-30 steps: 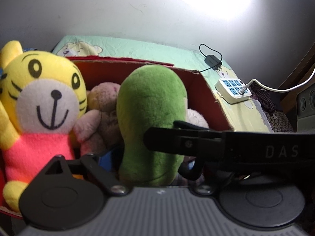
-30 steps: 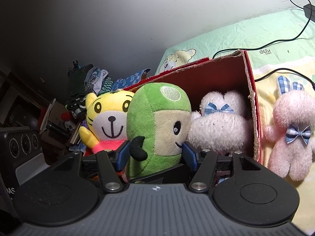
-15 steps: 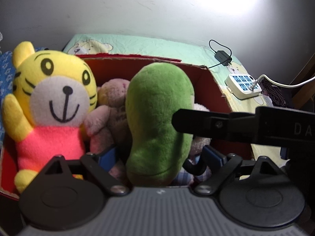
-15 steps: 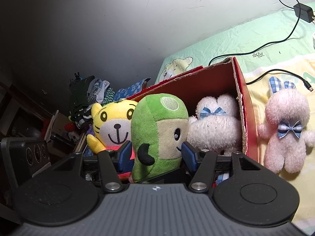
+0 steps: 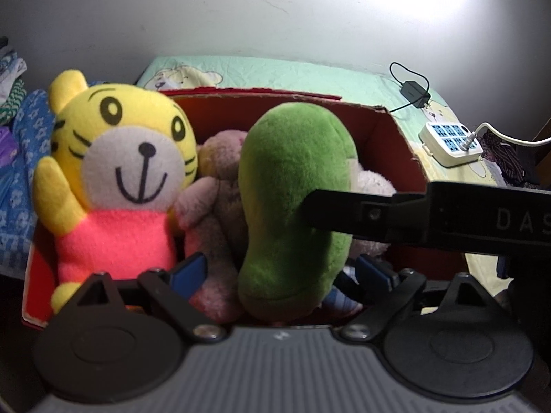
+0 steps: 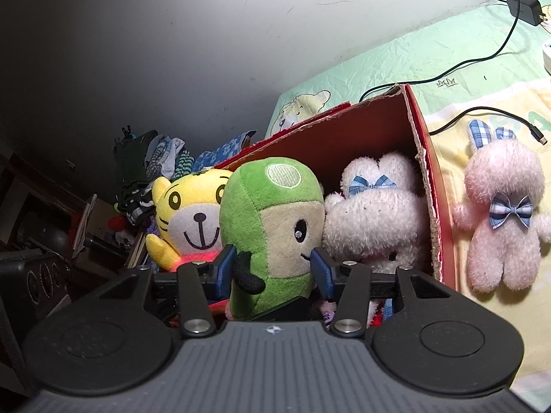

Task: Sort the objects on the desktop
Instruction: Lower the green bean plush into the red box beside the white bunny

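Observation:
A green plush toy point(image 5: 296, 203) point(image 6: 272, 227) stands upright in the red cardboard box point(image 5: 396, 137) point(image 6: 427, 186). My right gripper point(image 6: 273, 270) has its blue pads point(image 6: 225, 268) against both sides of the toy, and the jaws are still closing. In the left wrist view one black finger of it point(image 5: 344, 211) crosses from the right and presses the toy's side. My left gripper point(image 5: 282, 272) straddles the toy's base with its pads point(image 5: 193, 272) apart from it, and its jaws are opening.
A yellow tiger plush point(image 5: 124, 186) point(image 6: 189, 216), a pink bear plush point(image 5: 213, 213) and a white bunny plush point(image 6: 375, 216) crowd the box. A pink bunny point(image 6: 502, 220) lies on the bedsheet outside. A power strip point(image 5: 451, 143) and a charger with its cable point(image 6: 523, 3) lie behind.
The right gripper's pads have drawn in until they meet the green plush toy. The left gripper's pads have spread slightly, and its view has tipped, showing more of the box.

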### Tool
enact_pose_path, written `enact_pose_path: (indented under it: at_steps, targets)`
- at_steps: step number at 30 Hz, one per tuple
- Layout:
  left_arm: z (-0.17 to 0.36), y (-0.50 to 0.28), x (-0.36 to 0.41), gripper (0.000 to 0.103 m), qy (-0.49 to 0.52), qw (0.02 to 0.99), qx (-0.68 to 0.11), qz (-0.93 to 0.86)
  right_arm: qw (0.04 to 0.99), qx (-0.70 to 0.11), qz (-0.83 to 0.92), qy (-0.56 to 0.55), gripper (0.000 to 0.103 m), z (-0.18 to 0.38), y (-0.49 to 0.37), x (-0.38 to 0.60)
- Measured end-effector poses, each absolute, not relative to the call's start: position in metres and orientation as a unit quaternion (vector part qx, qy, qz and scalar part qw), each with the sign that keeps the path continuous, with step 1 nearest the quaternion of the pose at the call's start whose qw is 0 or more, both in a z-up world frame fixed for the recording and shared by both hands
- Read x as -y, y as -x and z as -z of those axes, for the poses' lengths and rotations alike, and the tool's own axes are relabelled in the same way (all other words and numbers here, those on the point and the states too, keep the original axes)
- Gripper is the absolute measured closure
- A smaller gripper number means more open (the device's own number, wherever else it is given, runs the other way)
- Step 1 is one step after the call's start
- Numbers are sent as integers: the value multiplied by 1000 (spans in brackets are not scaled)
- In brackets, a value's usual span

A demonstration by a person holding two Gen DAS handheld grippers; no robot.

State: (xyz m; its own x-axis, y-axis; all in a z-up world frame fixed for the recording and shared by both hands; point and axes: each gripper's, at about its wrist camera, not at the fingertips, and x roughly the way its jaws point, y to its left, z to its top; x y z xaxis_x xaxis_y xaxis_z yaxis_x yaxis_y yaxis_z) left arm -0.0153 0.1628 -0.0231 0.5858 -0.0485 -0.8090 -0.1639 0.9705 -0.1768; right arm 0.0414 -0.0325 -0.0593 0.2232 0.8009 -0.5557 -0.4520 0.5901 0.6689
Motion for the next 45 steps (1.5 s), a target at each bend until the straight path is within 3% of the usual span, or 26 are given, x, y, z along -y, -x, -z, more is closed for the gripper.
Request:
enact_pose_path:
  at_steps: [15, 38, 45]
  targets:
    - [25, 15, -159, 8, 103, 877, -467, -47, 755, -470, -415, -191, 48, 62, -43, 35]
    - [32, 8, -155, 4, 79, 871, -481, -57, 769, -446, -414, -193, 51, 53, -43, 50]
    - [35, 9, -158, 4, 89, 866, -487, -61, 777, -441, -406, -193, 58, 51, -40, 57]
